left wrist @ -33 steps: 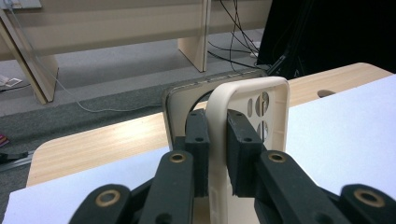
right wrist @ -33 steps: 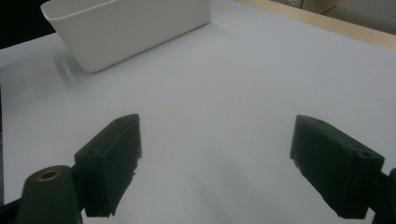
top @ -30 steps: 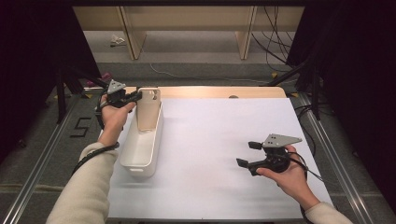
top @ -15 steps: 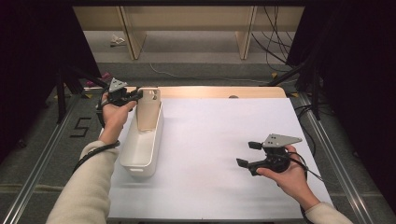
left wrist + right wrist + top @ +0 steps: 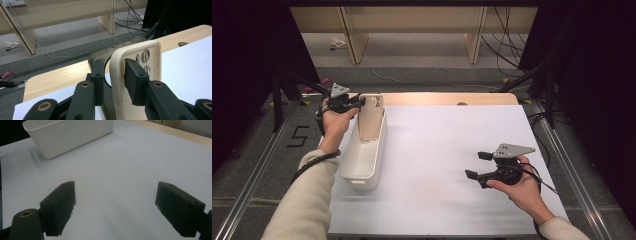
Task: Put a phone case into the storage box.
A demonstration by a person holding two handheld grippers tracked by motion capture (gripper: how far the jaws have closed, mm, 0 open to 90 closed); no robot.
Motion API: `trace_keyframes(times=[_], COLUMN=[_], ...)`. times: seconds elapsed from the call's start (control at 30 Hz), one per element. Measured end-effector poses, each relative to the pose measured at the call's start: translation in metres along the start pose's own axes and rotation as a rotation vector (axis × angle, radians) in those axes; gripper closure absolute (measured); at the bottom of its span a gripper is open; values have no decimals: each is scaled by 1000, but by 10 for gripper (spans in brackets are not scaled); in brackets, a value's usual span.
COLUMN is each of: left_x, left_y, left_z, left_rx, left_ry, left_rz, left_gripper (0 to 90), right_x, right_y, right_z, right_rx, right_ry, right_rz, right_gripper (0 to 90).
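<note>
High view: white table [image 5: 437, 165]; grey floor [image 5: 422, 60]

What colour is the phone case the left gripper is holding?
Cream-beige; the phone case shows best in the left gripper view, between the left gripper's jaws.

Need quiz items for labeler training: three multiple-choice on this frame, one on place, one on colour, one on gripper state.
1. Where does the phone case stand?
A. far end of the bin
B. flat on the table's middle
C. on the floor

2. What colour is the bin?
A. red
B. white
C. black

3. How does the right gripper stand?
A. shut on the case
B. shut on the bin
C. open, holding nothing

Key: 1 A, the case rises upright from the bin's far end; 2 B, its walls are white; 3 C, its jaws are wide apart over bare table.
</note>
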State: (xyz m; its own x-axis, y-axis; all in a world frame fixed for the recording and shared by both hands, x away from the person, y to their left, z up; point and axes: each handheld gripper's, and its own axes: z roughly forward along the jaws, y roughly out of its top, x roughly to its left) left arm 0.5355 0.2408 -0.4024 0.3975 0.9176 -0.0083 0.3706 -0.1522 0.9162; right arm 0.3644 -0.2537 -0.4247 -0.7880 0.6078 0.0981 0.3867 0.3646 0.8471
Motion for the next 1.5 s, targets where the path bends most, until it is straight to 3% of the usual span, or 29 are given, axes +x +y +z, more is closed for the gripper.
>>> trace_keyframes(times=[0.77,1.23,1.5], left_x=[1,1,-3], left_y=[4,3,7], left_z=[-1,-6,-15], left_rx=[40,46,52], left_ry=[74,83,77], left_rz=[47,24,13], left_gripper=[571,499,408], right_x=[0,0,0], right_y=[0,0,0], right_z=[0,0,0], right_rx=[0,-2,-1], right_ry=[2,1,-2], right_rz=[0,0,0], right_gripper=[175,175,174])
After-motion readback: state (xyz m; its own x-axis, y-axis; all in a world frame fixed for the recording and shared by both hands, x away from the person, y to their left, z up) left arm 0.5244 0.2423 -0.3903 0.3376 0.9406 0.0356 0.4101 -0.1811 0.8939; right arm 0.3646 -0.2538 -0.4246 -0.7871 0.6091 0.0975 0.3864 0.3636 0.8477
